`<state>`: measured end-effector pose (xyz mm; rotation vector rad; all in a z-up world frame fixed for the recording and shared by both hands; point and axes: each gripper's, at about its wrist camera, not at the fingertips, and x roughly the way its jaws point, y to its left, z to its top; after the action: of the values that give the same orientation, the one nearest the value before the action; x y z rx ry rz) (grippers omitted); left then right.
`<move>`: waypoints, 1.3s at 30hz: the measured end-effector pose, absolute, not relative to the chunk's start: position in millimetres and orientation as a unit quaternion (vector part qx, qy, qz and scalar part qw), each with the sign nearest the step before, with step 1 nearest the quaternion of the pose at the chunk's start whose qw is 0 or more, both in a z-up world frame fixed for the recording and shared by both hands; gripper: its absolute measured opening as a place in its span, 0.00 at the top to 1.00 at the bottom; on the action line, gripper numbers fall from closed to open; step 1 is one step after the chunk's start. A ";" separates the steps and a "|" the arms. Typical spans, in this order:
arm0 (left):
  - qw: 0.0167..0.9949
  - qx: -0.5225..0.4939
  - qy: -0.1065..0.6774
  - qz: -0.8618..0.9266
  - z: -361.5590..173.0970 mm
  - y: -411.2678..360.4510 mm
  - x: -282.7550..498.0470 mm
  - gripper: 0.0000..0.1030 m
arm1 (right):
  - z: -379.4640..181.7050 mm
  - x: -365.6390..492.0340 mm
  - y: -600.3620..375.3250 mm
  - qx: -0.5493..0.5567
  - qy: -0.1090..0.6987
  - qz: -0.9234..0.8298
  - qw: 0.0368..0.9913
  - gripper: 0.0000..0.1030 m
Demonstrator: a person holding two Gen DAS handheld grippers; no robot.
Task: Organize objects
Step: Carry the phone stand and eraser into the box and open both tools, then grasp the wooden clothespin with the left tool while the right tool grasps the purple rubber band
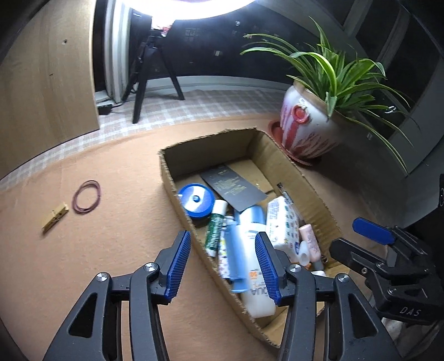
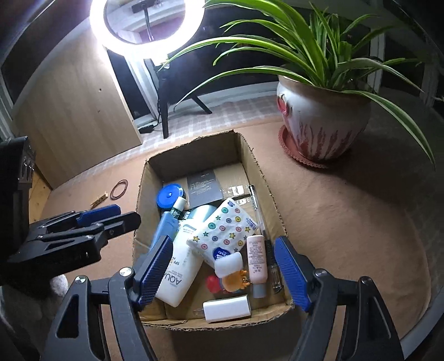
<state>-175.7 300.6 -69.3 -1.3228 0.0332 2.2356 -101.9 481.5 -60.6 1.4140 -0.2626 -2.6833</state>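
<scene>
The left tool (image 1: pixel 223 266) hung with its blue pads apart and nothing clamped between them, above the near left wall of the box (image 1: pixel 177 191); a blue tube (image 1: pixel 236 250) and a white bottle (image 1: pixel 256 266) lay below in the gap, inside the box, and no pad touched either; the right tool (image 2: pixel 226 270) stood wider apart, also empty, over the near end of the box (image 2: pixel 273 205), its pads spanning the things lying inside; the box sat on the brown table (image 1: pixel 111 236), and in it lay the blue lid (image 2: pixel 169 196) at the far left, a dark card (image 2: pixel 204 184) toward the far wall, the white bottle (image 2: pixel 180 273) along the left side, a tissue pack (image 2: pixel 223 230) tilted across the middle, a pink tube (image 2: pixel 256 258) and a pen (image 2: pixel 258 208) by the right wall, a white plug (image 2: pixel 226 308) at the near wall, and a small orange toy (image 2: pixel 240 279) just beyond it; outside the box, on the table to the left, a rubber band (image 1: pixel 86 196) lay just beside a wooden peg (image 1: pixel 55 216); a potted plant (image 2: pixel 324 111) stood on a saucer beyond the box to the right; a ring light (image 2: pixel 144 25) glared behind.
</scene>
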 end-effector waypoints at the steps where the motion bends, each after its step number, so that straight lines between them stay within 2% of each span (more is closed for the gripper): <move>1: 0.264 -0.489 0.014 0.832 -67.9 297.6 -175.5 0.49 | -61.0 -102.3 480.4 0.466 -0.087 -0.879 0.051 0.30; 14: 0.207 -0.464 0.029 0.861 -48.9 237.6 -164.7 0.49 | -57.6 -98.0 450.2 0.460 -0.101 -0.877 0.089 0.30; 24: 0.185 -0.463 0.015 0.867 -46.1 195.9 -164.3 0.49 | -55.6 -98.6 409.5 0.459 -0.077 -0.878 0.115 0.30; 32: 0.158 -0.499 -0.033 0.852 -81.5 134.4 -188.0 0.49 | -69.6 -103.6 382.7 0.496 -0.088 -0.853 0.138 0.30; 39: 0.122 -0.531 -0.031 0.838 -126.0 93.8 -244.3 0.50 | -73.3 -111.7 370.4 0.505 -0.109 -0.843 0.149 0.34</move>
<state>-244.3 93.8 -126.0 -1.5513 -0.0891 2.4451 -111.7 370.4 -73.3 1.4507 -0.3123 -2.4241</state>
